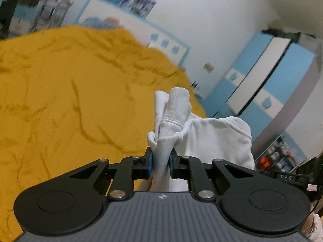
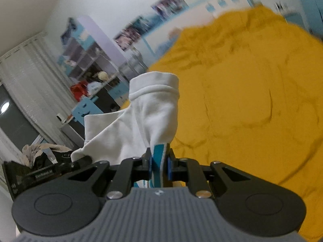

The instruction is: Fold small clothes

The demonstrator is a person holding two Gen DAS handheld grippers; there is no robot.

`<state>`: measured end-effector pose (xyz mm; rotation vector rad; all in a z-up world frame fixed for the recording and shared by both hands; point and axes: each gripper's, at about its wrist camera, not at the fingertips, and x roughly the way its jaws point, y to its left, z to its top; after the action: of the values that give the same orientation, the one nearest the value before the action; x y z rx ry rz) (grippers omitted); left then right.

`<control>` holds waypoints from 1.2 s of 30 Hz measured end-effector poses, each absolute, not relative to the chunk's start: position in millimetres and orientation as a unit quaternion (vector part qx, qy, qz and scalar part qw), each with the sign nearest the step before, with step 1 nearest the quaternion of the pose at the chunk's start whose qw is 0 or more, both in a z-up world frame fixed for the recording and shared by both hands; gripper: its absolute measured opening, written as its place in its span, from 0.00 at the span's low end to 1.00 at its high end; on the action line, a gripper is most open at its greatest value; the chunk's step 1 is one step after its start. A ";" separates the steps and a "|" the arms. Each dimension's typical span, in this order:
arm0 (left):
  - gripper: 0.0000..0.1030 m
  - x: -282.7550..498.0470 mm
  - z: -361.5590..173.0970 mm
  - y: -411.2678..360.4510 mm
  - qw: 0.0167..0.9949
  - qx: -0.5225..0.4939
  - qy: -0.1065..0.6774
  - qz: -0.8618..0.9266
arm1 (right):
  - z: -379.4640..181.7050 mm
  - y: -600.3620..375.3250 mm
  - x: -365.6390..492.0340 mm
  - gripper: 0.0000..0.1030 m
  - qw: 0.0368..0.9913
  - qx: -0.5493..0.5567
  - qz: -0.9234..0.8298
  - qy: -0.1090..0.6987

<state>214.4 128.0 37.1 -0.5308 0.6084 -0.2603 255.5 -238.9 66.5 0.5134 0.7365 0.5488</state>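
Observation:
A small white garment (image 1: 206, 135) with hemmed edges hangs in the air between my two grippers, above a bed under a mustard-yellow sheet (image 1: 70, 92). My left gripper (image 1: 161, 161) is shut on a bunched part of its cloth, which sticks up past the blue pads. In the right wrist view the same white garment (image 2: 141, 117) shows a blue stripe at the pinch. My right gripper (image 2: 159, 165) is shut on that striped part. The sheet (image 2: 252, 100) lies below and to the right there.
A white and blue wardrobe (image 1: 262, 76) stands past the bed's right side. Shelves and a cluttered desk (image 2: 90, 84) stand by a curtained window (image 2: 26, 92). Posters hang on the white wall (image 1: 137, 2). A dark bag with cloth (image 2: 40, 161) lies low at left.

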 end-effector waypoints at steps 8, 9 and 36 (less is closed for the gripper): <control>0.16 275.6 -15.3 130.3 0.890 -0.250 0.364 -0.113 | 5.4 -230.9 316.9 0.08 0.847 0.239 0.239 0.410; 0.16 285.6 -23.1 131.1 0.885 -0.249 0.376 -0.112 | -3.6 -230.0 326.4 0.08 0.845 0.234 0.235 0.420; 0.29 305.5 -56.5 185.4 0.866 -0.264 0.423 -0.040 | -49.0 -250.2 384.5 0.16 0.856 0.162 0.141 0.470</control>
<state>305.5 185.4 -56.5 -0.5525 0.8849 -0.0840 384.5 -250.2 -49.0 0.3406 0.9884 0.2972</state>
